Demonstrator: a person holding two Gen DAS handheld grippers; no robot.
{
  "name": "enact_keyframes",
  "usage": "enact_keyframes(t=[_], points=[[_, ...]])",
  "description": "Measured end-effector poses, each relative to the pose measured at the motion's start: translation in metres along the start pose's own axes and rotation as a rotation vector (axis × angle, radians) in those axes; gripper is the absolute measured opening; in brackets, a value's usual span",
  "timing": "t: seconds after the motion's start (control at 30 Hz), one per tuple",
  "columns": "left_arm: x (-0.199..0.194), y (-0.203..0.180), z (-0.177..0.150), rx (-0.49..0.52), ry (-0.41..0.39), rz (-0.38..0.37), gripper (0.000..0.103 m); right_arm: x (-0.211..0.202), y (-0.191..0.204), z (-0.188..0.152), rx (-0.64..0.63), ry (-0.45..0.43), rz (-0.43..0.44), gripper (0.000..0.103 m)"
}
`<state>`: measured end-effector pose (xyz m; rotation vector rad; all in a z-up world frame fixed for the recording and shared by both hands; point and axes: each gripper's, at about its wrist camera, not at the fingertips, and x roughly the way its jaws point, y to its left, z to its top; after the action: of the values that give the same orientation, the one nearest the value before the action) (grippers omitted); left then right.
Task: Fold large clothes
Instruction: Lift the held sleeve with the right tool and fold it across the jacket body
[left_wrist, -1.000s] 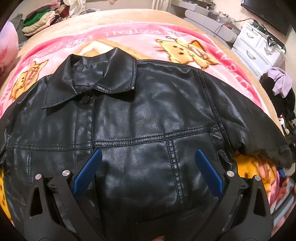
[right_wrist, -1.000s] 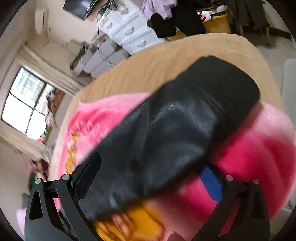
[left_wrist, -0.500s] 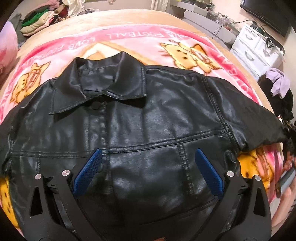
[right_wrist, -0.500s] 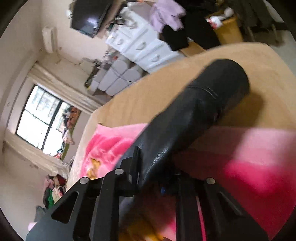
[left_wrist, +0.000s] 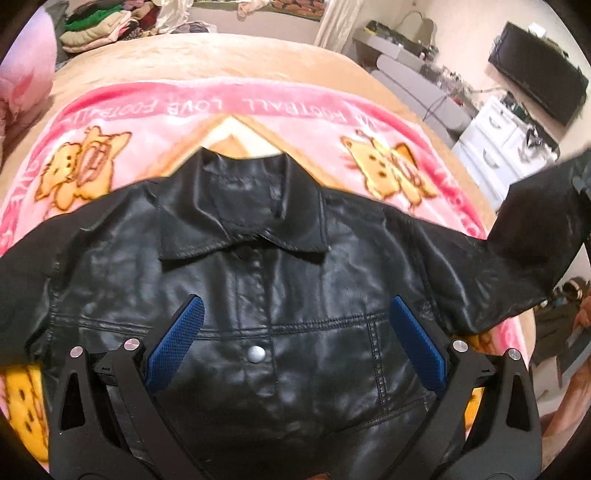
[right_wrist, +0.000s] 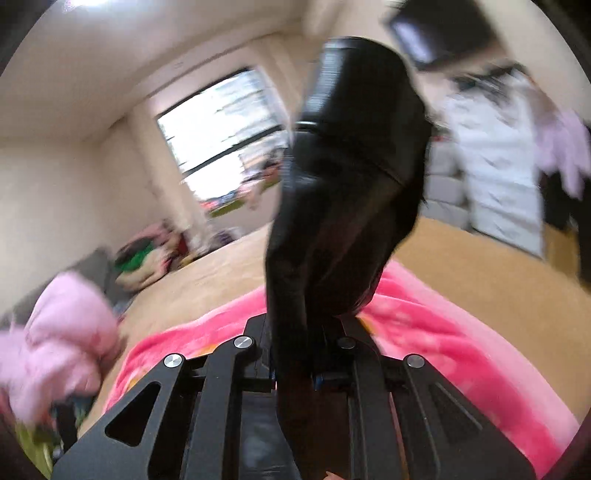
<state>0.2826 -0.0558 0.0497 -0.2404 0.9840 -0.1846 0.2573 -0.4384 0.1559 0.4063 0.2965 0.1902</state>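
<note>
a black leather-look jacket (left_wrist: 280, 295) was spread front-up on a plush pink blanket (left_wrist: 207, 110) printed with yellow cartoon cats and a band of white lettering; the blanket itself was laid over a tan fleecy bed cover (left_wrist: 207, 55); the jacket's surface was seen to be glossy and creased, with raised double stitching across the chest, a flat pointed collar and a round metal snap (left_wrist: 256, 354) on the placket; the left gripper (left_wrist: 295, 343) was held above the jacket's lower front with its jaws spread wide and nothing between them, its blue pads (left_wrist: 177, 339) cross-hatched and slightly curved; the right gripper (right_wrist: 295, 373) was clenched on the jacket's sleeve (right_wrist: 347, 192), its jaws pressed onto the dark material; the sleeve was seen standing up from the jaws as a thick, smooth tube ending in a ribbed cuff, lifted clear of the blanket; in the left wrist view the same sleeve was seen raised at the right edge, drawn up and away from the bed; the right wrist view was blurred, so finer textures there could not be told; a pile of folded clothes (left_wrist: 99, 26) was seen at the far edge of the bed, and white drawers (left_wrist: 506, 144) beyond it on the right.
</note>
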Motion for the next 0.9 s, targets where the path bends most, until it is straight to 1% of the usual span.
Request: enact_keyframes(t=[0.1,0.2,0.27,0.33,0.4,0.47,0.5,0.53,0.63,0.67,0.7,0.73,0.83,0.9], points=[[-0.014,0.019,0.008,-0.055,-0.010,-0.026,0.094,0.006,0.063,-0.004,-0.136,0.009,0.098,0.012],[-0.036,0.044,0.015,-0.100,-0.051,-0.029,0.094,0.011,0.120,-0.021,-0.273,0.015,0.177,0.012],[-0.049,0.059,0.018,-0.127,-0.071,-0.040,0.094,0.018,0.156,-0.043,-0.359,0.048,0.217,0.012],[-0.063,0.078,0.019,-0.170,-0.091,-0.065,0.094,0.027,0.180,-0.058,-0.416,0.082,0.245,0.012],[-0.076,0.100,0.017,-0.216,-0.113,-0.089,0.094,0.036,0.210,-0.080,-0.472,0.109,0.254,0.012],[-0.085,0.117,0.014,-0.248,-0.131,-0.104,0.094,0.043,0.228,-0.098,-0.507,0.129,0.264,0.012],[-0.089,0.125,0.012,-0.261,-0.137,-0.114,0.094,0.043,0.236,-0.115,-0.524,0.141,0.269,0.012],[-0.094,0.134,0.009,-0.276,-0.145,-0.126,0.094,0.050,0.241,-0.122,-0.540,0.151,0.273,0.012],[-0.104,0.156,0.000,-0.309,-0.167,-0.164,0.094,0.050,0.255,-0.152,-0.583,0.176,0.291,0.012],[-0.107,0.164,-0.004,-0.326,-0.173,-0.194,0.094,0.051,0.263,-0.163,-0.593,0.190,0.304,0.012],[-0.108,0.172,-0.008,-0.353,-0.178,-0.240,0.094,0.049,0.259,-0.172,-0.599,0.202,0.314,0.012],[-0.108,0.177,-0.010,-0.362,-0.182,-0.264,0.094,0.046,0.261,-0.181,-0.609,0.216,0.322,0.012],[-0.106,0.184,-0.020,-0.351,-0.191,-0.279,0.094,0.058,0.267,-0.206,-0.662,0.266,0.322,0.012],[-0.101,0.188,-0.027,-0.349,-0.178,-0.308,0.094,0.063,0.272,-0.224,-0.682,0.304,0.316,0.012]])
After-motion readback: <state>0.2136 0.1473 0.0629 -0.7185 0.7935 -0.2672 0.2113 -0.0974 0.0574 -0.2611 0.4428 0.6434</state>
